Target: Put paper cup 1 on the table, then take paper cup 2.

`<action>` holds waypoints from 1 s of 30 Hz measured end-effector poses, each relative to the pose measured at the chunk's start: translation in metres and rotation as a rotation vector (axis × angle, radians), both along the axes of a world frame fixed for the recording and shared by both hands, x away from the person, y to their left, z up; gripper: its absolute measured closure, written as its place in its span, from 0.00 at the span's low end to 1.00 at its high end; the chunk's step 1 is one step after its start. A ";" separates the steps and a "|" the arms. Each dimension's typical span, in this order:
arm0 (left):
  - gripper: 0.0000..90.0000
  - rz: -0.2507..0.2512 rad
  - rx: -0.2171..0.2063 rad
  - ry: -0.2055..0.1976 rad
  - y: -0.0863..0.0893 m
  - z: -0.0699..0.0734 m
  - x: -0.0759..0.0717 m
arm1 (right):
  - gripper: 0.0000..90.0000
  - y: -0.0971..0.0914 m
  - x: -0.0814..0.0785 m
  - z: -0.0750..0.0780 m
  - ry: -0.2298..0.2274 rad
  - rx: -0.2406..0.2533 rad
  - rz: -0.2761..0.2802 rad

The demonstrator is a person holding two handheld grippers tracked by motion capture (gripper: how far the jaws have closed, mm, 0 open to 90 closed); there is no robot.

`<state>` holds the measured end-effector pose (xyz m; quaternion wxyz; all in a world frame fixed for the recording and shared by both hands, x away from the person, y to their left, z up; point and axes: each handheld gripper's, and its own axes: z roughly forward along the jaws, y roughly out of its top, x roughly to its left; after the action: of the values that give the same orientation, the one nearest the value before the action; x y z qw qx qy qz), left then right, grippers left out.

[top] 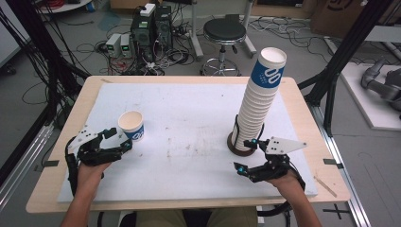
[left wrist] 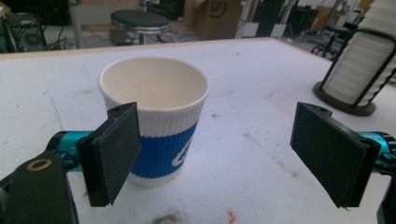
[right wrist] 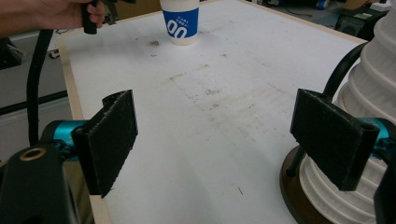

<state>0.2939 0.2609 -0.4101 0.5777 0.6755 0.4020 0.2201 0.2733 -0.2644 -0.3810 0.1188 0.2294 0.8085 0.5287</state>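
Note:
A single white paper cup (top: 131,125) with a blue band stands upright and empty on the white mat at the left. My left gripper (top: 120,139) is open just in front of it. In the left gripper view the cup (left wrist: 154,121) stands a little beyond the jaws, nearer the left one, and neither pad touches it; the gripper (left wrist: 224,154) holds nothing. A tall stack of the same cups (top: 257,104) rises from a dark round holder (top: 232,145) at the right. My right gripper (top: 247,155) is open and empty beside the holder's base, with the stack (right wrist: 369,93) close to its right jaw (right wrist: 219,144).
The white mat (top: 189,142) covers most of the wooden table (top: 47,189). A black stool (top: 224,30) and computer boxes with cables (top: 151,28) stand on the floor beyond the far edge. Black frame posts (top: 340,56) flank the table.

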 end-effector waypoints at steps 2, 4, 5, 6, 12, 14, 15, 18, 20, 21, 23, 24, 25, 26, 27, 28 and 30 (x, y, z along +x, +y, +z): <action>0.18 -0.007 0.000 -0.005 -0.001 0.003 -0.001 | 0.17 0.000 0.000 0.000 -0.001 0.003 -0.005; 0.18 -0.027 -0.002 -0.034 -0.006 0.014 -0.003 | 0.17 -0.001 -0.001 0.003 -0.003 0.012 -0.010; 0.18 -0.034 -0.003 -0.046 -0.007 0.017 -0.003 | 0.17 0.000 -0.001 0.004 -0.002 0.011 -0.010; 0.18 -0.034 -0.003 -0.046 -0.007 0.017 -0.003 | 0.17 0.000 -0.001 0.004 -0.005 0.012 -0.009; 0.18 -0.071 0.000 -0.071 -0.016 0.024 -0.006 | 0.17 0.001 -0.001 0.004 -0.004 0.005 -0.009; 0.18 -0.082 0.008 -0.069 -0.021 0.026 -0.007 | 0.17 0.001 -0.002 0.005 -0.011 -0.002 -0.004; 0.18 -0.085 0.012 -0.074 -0.023 0.027 -0.008 | 0.17 0.002 -0.003 0.006 -0.014 -0.002 -0.003; 0.18 -0.092 0.011 -0.082 -0.027 0.030 -0.011 | 0.17 0.001 -0.005 0.009 -0.022 0.005 0.000; 0.18 -0.100 0.009 -0.091 -0.029 0.034 -0.012 | 0.17 0.001 -0.006 0.009 -0.026 0.002 0.002; 0.18 -0.108 0.007 -0.095 -0.030 0.036 -0.012 | 0.17 0.000 -0.006 0.009 -0.027 0.004 0.000; 0.18 -0.123 0.006 -0.099 -0.033 0.039 -0.011 | 0.17 -0.001 -0.005 0.010 -0.022 0.004 0.001; 0.18 -0.123 0.006 -0.099 -0.033 0.039 -0.011 | 0.17 -0.001 -0.005 0.010 -0.022 0.004 0.001; 0.18 -0.141 -0.007 -0.102 -0.035 0.042 -0.009 | 0.17 -0.002 -0.005 0.010 -0.024 0.005 -0.005; 0.18 -0.147 -0.011 -0.104 -0.036 0.043 -0.008 | 0.17 -0.002 -0.004 0.010 -0.024 0.004 -0.006; 0.18 -0.154 -0.015 -0.107 -0.039 0.045 -0.007 | 0.17 -0.003 -0.004 0.010 -0.021 0.005 -0.008; 0.18 -0.163 -0.015 -0.110 -0.041 0.047 -0.006 | 0.17 -0.003 -0.004 0.010 -0.024 0.002 -0.010; 0.18 -0.183 -0.016 -0.118 -0.047 0.050 -0.004 | 0.17 -0.004 -0.004 0.010 -0.019 0.000 -0.011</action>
<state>0.2904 0.2139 -0.3598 0.6235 0.6904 0.3057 0.2028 0.2697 -0.2687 -0.3713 0.1291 0.2288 0.8061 0.5303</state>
